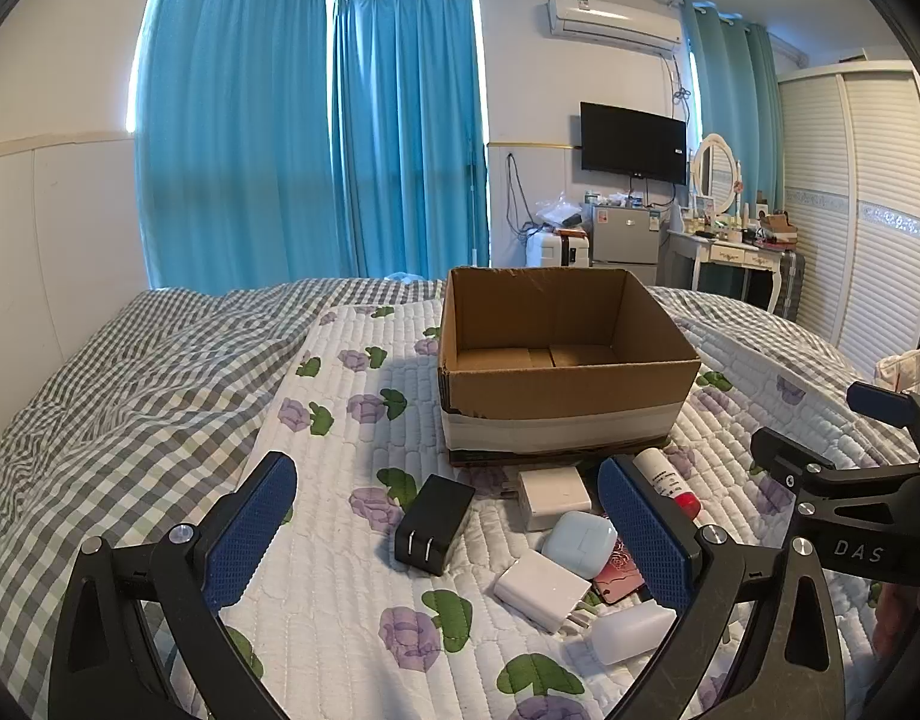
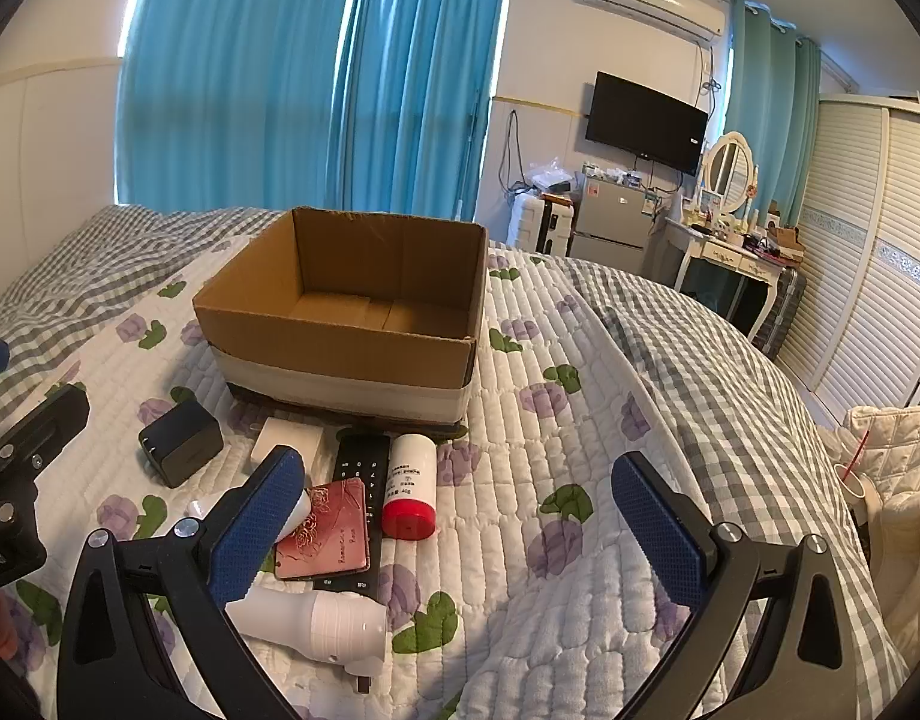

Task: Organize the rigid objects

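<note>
Bedroom setting: a bed (image 1: 160,372) with a grey checked sheet and a floral quilted pad (image 2: 520,450) carries all items. One open cardboard box (image 1: 556,384) stands on the pad, nothing visible inside it. The task's things lie in a cluster just in front of the box.

Left wrist view: left tongs (image 1: 448,534) apart, gripping nothing, hovering over the cluster. Counted here: one black charger (image 1: 433,525), two white chargers (image 1: 553,498) (image 1: 541,591), one white earbud case (image 1: 580,543). The earbud case and the nearer white charger do not show clearly in the other view.

Right wrist view: right tongs (image 2: 454,534) apart, gripping nothing, left finger over the cluster, right finger above bare pad. Shown only here in full: one black remote (image 2: 364,468) with one red patterned card case (image 2: 328,531) lying on it, one white tube with red cap (image 2: 409,486) just beside the remote, and one white bottle (image 2: 322,621) on its side nearest the camera.

Background: blue curtains (image 1: 316,138), one wall television (image 2: 646,120).
</note>
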Demonstrator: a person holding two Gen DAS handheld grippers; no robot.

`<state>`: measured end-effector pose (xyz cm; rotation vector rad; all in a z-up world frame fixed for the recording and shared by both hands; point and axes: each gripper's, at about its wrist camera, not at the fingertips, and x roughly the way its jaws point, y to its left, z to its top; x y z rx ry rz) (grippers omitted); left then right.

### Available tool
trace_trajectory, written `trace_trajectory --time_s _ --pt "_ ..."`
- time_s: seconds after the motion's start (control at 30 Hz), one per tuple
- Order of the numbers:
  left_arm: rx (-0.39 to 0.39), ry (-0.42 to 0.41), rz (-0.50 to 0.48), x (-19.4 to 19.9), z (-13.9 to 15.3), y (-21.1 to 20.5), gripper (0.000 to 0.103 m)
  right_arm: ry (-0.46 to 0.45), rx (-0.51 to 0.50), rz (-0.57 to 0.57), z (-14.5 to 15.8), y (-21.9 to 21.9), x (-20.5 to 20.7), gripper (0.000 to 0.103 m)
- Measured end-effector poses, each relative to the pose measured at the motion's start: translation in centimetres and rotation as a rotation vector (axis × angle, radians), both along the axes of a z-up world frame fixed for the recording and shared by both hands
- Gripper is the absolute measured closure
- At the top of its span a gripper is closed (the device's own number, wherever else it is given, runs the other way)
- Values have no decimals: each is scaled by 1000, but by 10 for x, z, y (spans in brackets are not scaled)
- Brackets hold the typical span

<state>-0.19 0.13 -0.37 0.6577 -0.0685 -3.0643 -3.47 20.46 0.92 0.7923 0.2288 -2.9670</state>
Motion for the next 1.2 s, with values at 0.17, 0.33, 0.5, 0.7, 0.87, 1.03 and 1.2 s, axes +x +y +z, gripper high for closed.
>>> trace_trajectory --time_s 0.17,0.33,0.5,0.7,0.87,1.03,1.2 --pt "0 0 1 0 0 0 0 -3 1 1 -4 2 -2 0" --pt "0 0 2 0 0 0 0 -5 2 2 -5 3 -1 0" --pt "0 0 3 0 0 0 0 -9 7 3 -6 3 0 0" --pt "1 -1 3 0 0 0 0 -12 8 3 -6 4 0 0" --pt "2 -2 5 0 0 0 0 -13 10 3 -6 2 -1 0" --pt "6 -8 8 -1 3 1 0 -22 9 8 -5 2 -2 0" --pt "17 4 3 3 13 3 0 -38 1 25 1 0 -3 0"
